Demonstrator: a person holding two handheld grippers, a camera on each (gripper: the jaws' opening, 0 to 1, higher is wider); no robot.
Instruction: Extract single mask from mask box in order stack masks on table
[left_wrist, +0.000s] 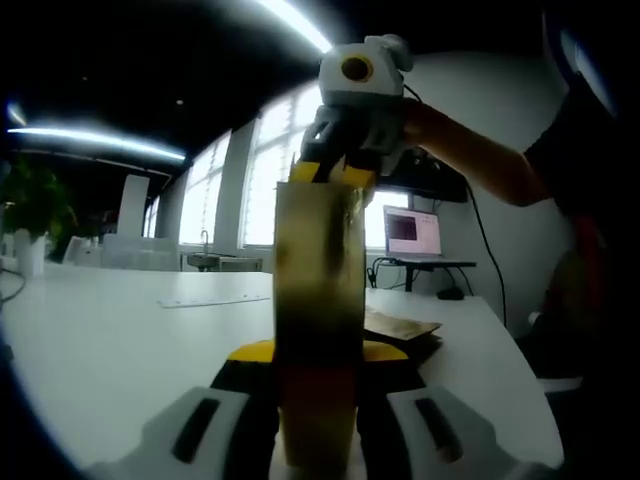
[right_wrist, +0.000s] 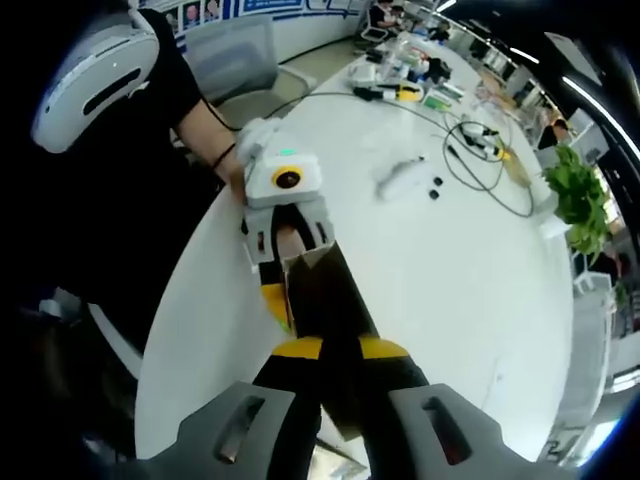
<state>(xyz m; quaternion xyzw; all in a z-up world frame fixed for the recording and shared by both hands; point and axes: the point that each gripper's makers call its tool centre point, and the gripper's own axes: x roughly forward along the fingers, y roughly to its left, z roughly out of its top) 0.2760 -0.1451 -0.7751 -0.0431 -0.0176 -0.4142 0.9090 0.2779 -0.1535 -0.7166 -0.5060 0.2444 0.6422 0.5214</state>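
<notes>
The left gripper squeezes the near end of the brown mask box. The right gripper squeezes its other end, lifting it above the white table. Far off sit a laptop, a plant, cables and a flat brown packet.

Backlit by bright windows, ceiling strips glaring, edges bowed, foreground blurred.
</notes>
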